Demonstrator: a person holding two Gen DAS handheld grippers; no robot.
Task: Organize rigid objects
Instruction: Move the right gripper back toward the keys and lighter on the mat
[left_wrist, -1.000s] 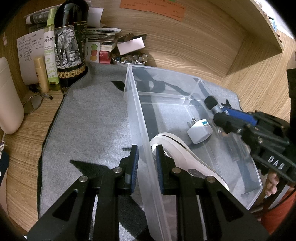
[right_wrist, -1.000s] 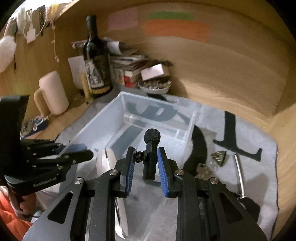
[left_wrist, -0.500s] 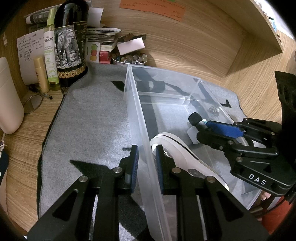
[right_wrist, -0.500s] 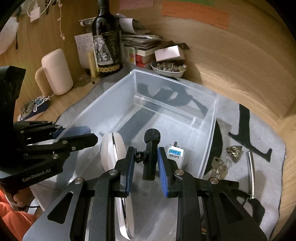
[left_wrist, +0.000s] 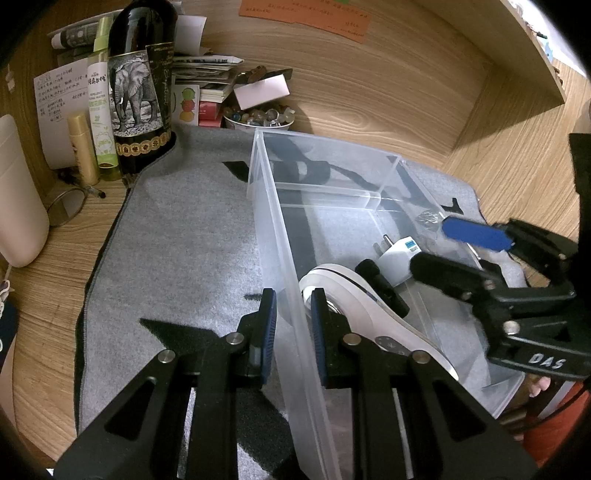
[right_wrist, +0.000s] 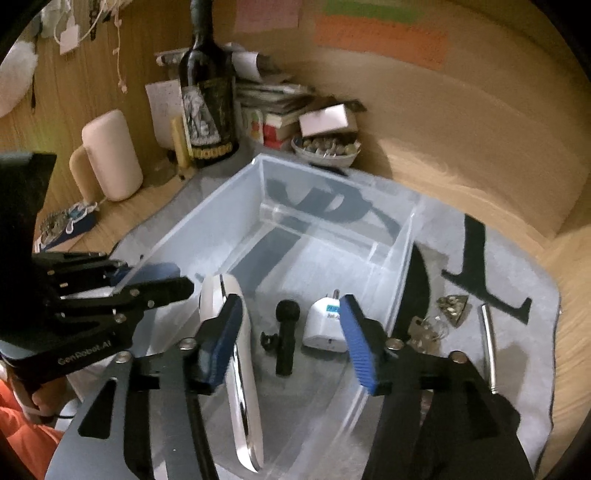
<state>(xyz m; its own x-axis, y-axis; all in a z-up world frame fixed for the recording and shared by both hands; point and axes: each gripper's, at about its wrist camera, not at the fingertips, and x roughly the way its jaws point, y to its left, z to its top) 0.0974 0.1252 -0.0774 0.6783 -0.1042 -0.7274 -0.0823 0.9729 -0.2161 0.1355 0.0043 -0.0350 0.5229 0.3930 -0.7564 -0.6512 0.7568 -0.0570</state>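
A clear plastic bin (left_wrist: 273, 229) (right_wrist: 332, 184) sits on a grey mat. Inside lie a white oblong device (left_wrist: 373, 314) (right_wrist: 240, 369), a white plug adapter (left_wrist: 397, 258) (right_wrist: 325, 325) and a small black microphone (left_wrist: 382, 286) (right_wrist: 286, 336). My left gripper (left_wrist: 290, 325) is shut on the bin's left wall; it also shows in the right wrist view (right_wrist: 155, 284). My right gripper (right_wrist: 291, 339) is open and empty above the microphone, and it shows in the left wrist view (left_wrist: 443, 247).
On the mat right of the bin lie keys (right_wrist: 424, 328), a small metal triangle (right_wrist: 454, 304) and a metal rod (right_wrist: 489, 343). A wine bottle (left_wrist: 138, 88), tubes, papers and a bowl of stones (left_wrist: 258, 118) stand at the back. A beige speaker (right_wrist: 110, 155) stands left.
My right gripper has opened and let go of the black microphone, which now lies on the bin floor beside the plug adapter. My left gripper has stayed on the bin wall.
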